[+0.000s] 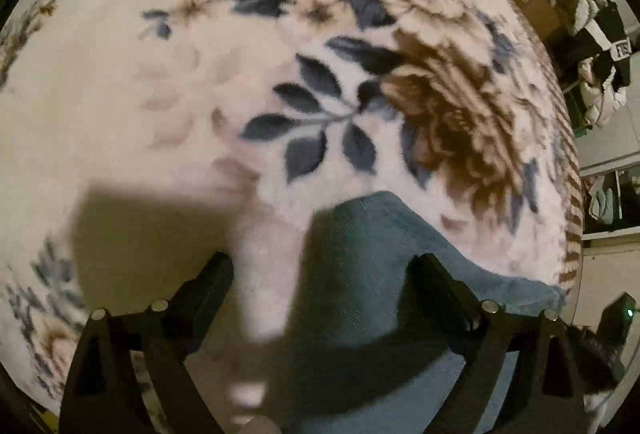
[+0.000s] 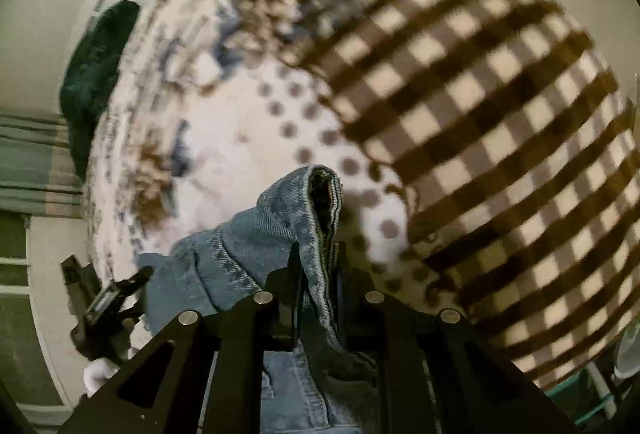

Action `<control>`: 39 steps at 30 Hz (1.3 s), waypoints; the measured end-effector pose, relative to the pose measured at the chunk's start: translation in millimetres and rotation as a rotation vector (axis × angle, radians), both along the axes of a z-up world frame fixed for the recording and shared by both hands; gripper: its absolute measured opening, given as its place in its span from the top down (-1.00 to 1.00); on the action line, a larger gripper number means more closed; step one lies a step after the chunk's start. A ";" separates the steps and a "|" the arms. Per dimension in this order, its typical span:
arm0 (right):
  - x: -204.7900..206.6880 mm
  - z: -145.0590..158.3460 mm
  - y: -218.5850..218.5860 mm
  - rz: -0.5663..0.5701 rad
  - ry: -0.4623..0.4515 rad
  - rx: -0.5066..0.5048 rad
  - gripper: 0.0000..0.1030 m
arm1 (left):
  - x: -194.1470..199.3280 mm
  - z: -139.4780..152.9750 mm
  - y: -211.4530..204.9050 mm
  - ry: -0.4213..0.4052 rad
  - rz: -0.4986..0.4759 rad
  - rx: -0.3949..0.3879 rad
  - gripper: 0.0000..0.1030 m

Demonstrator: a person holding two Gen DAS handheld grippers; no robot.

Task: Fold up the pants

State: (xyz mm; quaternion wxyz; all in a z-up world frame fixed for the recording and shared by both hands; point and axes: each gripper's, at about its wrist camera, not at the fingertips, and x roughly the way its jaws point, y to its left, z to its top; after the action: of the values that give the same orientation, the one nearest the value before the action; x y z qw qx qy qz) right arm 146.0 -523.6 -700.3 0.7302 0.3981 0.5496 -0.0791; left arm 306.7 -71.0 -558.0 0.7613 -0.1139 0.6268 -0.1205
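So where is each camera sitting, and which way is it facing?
Left wrist: on the left gripper, facing down at the floral blanket and jeans; jaws wide open.
Right wrist: on the right gripper, facing down at the checked blanket; jaws shut on a jeans hem; a white-gloved hand shows at lower left.
Shared: the jeans.

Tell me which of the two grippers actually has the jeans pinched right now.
The right gripper: its fingers are closed on a folded edge of the jeans. The left gripper stands wide open above the denim, gripping nothing.
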 end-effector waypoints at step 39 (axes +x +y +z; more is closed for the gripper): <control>-75.9 -79.9 105.4 -0.210 -0.253 0.500 -0.23 | -95.9 -37.9 6.2 0.042 0.037 -0.307 0.10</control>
State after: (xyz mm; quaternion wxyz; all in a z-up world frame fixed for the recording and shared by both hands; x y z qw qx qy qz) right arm 70.0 -418.2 -780.2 0.6601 0.6269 0.4125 0.0339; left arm 210.7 -64.8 -595.9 0.7236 -0.2428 0.6148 -0.1986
